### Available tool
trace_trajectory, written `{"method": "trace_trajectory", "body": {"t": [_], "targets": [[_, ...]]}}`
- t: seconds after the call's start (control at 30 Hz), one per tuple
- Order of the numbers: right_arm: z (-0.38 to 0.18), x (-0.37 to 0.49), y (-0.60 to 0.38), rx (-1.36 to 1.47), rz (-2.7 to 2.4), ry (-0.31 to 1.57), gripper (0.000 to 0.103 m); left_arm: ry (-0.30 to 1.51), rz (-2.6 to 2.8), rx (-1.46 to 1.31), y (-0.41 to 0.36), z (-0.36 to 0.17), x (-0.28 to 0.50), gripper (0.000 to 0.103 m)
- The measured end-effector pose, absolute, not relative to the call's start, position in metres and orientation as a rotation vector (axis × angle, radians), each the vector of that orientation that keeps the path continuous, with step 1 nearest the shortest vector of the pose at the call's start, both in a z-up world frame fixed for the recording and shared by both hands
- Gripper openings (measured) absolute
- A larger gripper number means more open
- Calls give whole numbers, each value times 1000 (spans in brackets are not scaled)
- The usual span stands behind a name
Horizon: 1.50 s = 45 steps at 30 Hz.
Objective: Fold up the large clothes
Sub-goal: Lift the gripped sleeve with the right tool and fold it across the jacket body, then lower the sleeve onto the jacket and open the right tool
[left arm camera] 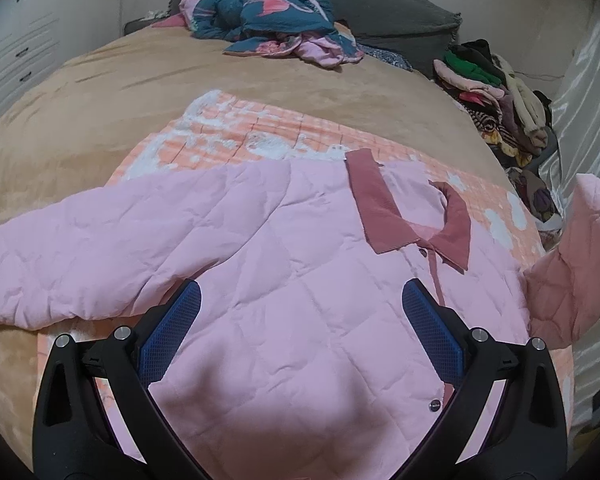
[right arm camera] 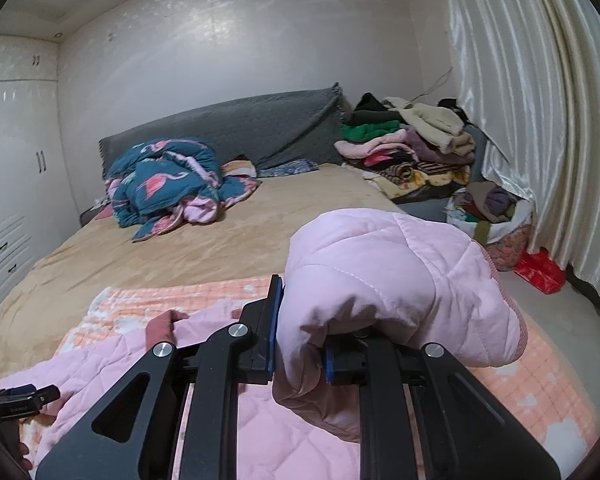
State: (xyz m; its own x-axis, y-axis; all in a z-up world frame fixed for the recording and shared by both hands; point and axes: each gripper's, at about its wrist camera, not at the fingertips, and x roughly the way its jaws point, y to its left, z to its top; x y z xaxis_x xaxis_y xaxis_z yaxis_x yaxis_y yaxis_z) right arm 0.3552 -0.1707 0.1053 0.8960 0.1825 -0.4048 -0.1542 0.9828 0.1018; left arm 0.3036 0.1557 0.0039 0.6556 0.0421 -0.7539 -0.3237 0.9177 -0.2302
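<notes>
A pale pink quilted jacket with a darker pink collar lies front up on an orange-and-white checked blanket on the bed. One sleeve is stretched out to the left. My left gripper hovers open over the jacket's chest, nothing between its blue pads. My right gripper is shut on the other sleeve, which is lifted off the bed and bunched over its fingers. That raised sleeve shows at the right edge of the left wrist view.
A tan bedspread covers the bed. A crumpled teal flamingo-print quilt lies near the grey headboard. A heap of folded clothes is stacked at the bed's far right, with a curtain and a bag beside it.
</notes>
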Motion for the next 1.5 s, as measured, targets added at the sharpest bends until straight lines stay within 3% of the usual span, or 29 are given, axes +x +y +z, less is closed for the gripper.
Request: {"method": "trace_trajectory", "body": {"t": [0.37, 0.77, 0.8, 0.97, 1.07, 1.17, 1.23, 1.27, 1.33, 1.5], "targets": [[63, 366, -101, 25, 285, 506, 16, 848, 220, -437, 180, -3, 300, 95], [-37, 362, -41, 104, 397, 759, 20, 913, 186, -443, 172, -25, 309, 95], [-44, 361, -39, 112, 405, 782, 22, 923, 179, -443, 169, -28, 310, 95], [-58, 348, -48, 166, 420, 848, 55, 953, 174, -447, 161, -40, 315, 95], [-51, 337, -70, 270, 379, 822, 65, 965, 162, -455, 159, -44, 317, 95], [-47, 338, -95, 376, 319, 779, 68, 973, 155, -459, 156, -48, 318, 95], [-44, 345, -112, 459, 279, 752, 65, 979, 144, -466, 153, -50, 319, 95], [-43, 351, -117, 482, 298, 754, 39, 979, 136, -470, 153, -50, 319, 95], [-33, 353, -115, 466, 348, 738, 26, 967, 121, -489, 155, -48, 320, 95], [-2, 340, -76, 262, 435, 612, 23, 884, 155, -579, 184, -38, 312, 95]]}}
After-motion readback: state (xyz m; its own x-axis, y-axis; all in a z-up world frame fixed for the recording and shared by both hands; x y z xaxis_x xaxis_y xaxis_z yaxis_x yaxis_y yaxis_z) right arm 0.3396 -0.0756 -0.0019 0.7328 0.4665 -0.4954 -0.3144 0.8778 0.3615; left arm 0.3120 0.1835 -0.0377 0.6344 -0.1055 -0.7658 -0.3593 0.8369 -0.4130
